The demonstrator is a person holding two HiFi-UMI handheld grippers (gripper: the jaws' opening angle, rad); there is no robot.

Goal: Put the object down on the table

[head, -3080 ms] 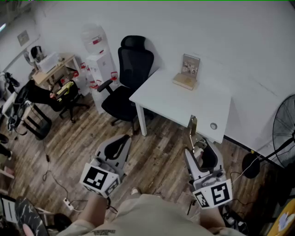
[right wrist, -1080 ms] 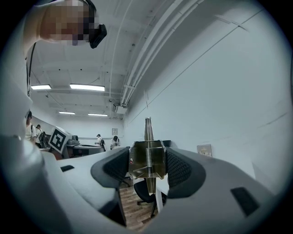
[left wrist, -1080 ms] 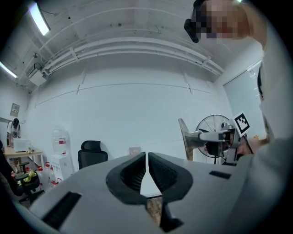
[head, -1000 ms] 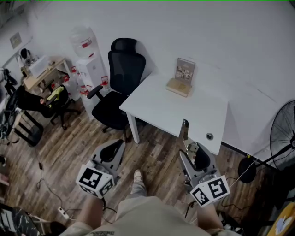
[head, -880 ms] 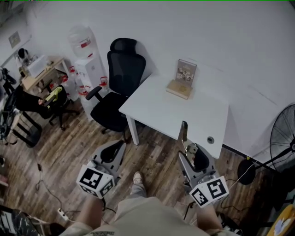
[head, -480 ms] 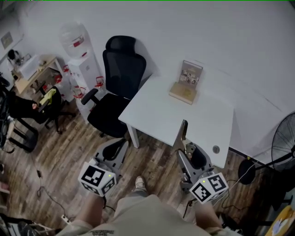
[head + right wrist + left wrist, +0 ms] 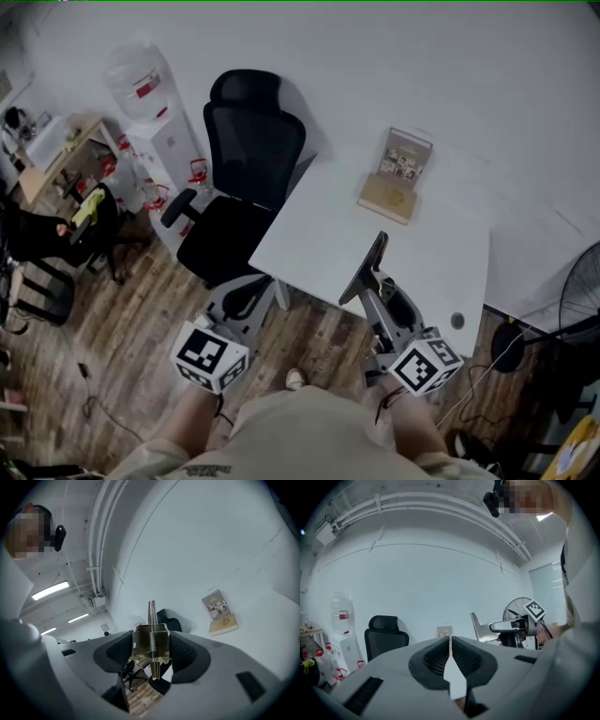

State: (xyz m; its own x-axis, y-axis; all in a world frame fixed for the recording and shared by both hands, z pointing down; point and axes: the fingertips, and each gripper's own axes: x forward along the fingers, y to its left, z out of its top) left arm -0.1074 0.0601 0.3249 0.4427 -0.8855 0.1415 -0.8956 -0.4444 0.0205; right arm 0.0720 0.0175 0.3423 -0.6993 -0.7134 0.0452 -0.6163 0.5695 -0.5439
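Observation:
A metal spring clip [image 7: 367, 266] with a long flat blade stands up from my right gripper [image 7: 383, 292], whose jaws are shut on it. It hangs over the near edge of the white table [image 7: 323, 230]. In the right gripper view the brass-coloured clip [image 7: 151, 649] sits squeezed between the dark pads [image 7: 119, 654]. My left gripper [image 7: 246, 296] is shut and holds nothing, above the wooden floor by the table's left corner. In the left gripper view its jaws [image 7: 450, 642] meet in a line, and the right gripper [image 7: 516, 627] with the clip [image 7: 478, 626] shows to the right.
A book with a picture frame [image 7: 397, 184] rests at the table's far side. A black office chair [image 7: 242, 192] stands at the table's left. A water dispenser [image 7: 150, 108] stands against the wall. A fan [image 7: 583, 300] is at the right.
The person has stepped closer to the table. The right gripper with the clip has moved from over the floor to over the table's near edge. The left gripper stays shut.

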